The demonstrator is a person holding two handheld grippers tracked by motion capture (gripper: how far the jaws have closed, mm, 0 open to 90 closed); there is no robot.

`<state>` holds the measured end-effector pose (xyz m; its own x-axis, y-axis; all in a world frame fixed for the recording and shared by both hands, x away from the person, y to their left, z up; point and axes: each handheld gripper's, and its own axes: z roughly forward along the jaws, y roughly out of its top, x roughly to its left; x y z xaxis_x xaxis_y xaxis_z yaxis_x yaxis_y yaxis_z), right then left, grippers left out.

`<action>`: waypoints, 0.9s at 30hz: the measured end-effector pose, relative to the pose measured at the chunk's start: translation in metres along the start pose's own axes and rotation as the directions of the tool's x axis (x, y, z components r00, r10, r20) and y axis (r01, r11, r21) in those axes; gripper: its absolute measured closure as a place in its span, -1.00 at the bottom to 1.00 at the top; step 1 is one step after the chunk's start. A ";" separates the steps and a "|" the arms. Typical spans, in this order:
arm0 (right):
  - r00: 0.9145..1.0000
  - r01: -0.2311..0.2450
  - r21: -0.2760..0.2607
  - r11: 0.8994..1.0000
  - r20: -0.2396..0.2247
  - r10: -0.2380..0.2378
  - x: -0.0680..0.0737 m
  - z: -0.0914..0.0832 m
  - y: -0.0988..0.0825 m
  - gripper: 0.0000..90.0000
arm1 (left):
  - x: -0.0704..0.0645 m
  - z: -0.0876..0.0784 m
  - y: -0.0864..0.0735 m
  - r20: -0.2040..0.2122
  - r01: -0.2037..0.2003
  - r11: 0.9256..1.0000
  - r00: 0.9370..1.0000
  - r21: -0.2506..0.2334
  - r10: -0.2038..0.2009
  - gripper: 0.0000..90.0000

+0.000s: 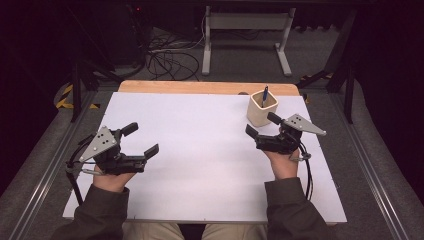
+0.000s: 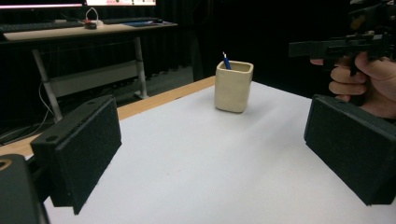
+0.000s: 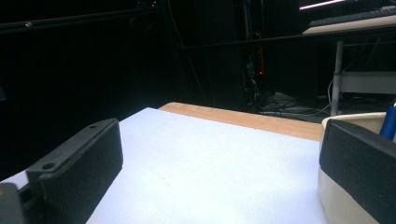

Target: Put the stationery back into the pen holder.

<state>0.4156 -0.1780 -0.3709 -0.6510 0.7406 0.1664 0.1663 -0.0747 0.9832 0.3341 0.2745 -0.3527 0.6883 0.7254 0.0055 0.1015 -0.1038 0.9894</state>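
Blue pen stands in cream square ceramic cup [image 1: 261,108] at the desk's far right, right claw [image 1: 260,125] gaping just beside it.

Both claws hold nothing: the left claw [image 1: 141,138] rests wide open at near left above the white desk [image 1: 200,150], well apart from the cup. The blue pen [image 1: 264,94] leans upright inside. Risk, as judged: the right claw's outer jaw sits close against the cup wall, so a careless sideways sweep could tip cup and pen.
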 end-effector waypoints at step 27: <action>0.999 -0.036 -0.028 0.999 -0.031 0.035 -0.013 -0.043 -0.002 -1.00 | 0.006 -0.009 0.004 -0.008 -0.001 1.000 1.000 -0.015 0.001 -0.89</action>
<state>0.3917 -0.2162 -0.3717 -0.6674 0.7166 0.2026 0.1690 -0.1193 0.9784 0.3320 0.2844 -0.3469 0.6825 0.7308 0.0077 0.0898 -0.0942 0.9915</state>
